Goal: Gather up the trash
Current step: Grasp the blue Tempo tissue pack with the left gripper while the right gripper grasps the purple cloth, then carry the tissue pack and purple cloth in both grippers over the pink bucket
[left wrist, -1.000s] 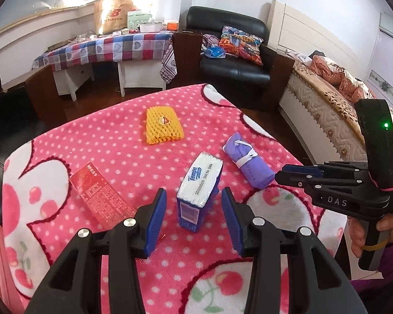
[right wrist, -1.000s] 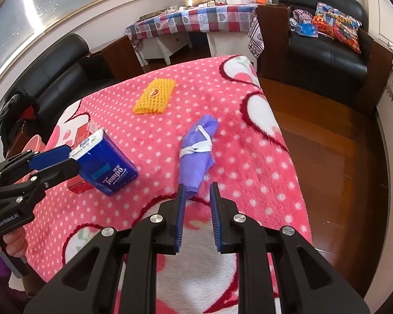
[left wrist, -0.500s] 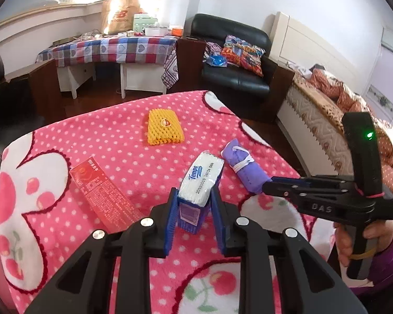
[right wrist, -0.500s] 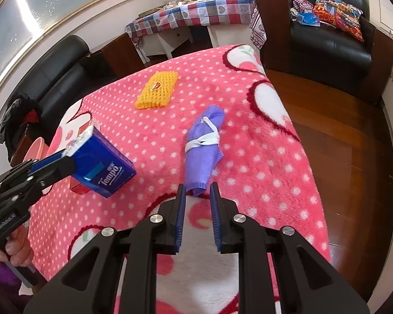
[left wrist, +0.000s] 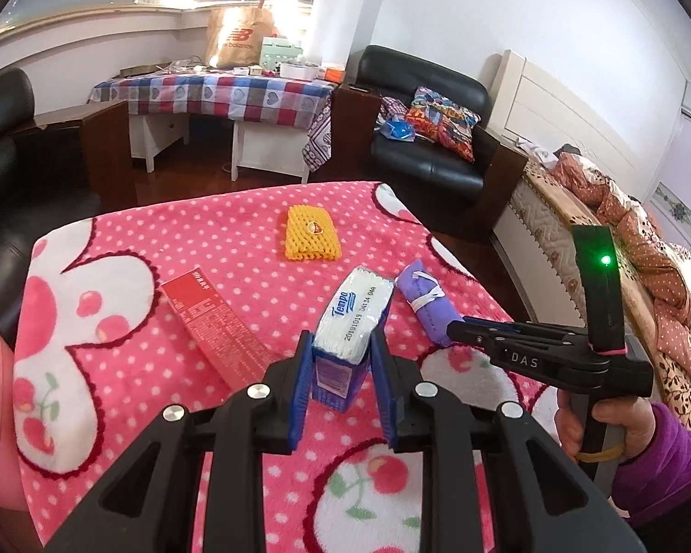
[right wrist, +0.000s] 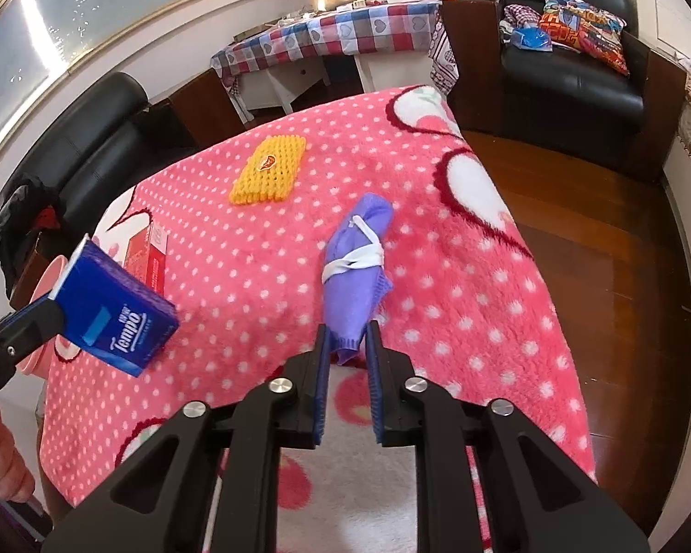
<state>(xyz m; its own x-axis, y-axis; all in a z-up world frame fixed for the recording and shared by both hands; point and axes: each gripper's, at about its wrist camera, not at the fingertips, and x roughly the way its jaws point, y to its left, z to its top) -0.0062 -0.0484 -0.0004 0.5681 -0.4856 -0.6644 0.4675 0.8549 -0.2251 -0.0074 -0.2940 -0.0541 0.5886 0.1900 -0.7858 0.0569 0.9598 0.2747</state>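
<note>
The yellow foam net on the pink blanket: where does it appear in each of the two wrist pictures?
Left wrist view: the yellow foam net lies a little above the picture's centre, beyond the tissue pack.
Right wrist view: it lies in the upper part, left of centre, beyond the purple cloth roll.
Shared landmark: the red flat box, which lies left of the net and nearer the camera in both views.

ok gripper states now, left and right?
Left gripper: shut on the tissue pack, lifted off the blanket.
Right gripper: shut on the near end of the purple cloth roll.
</note>
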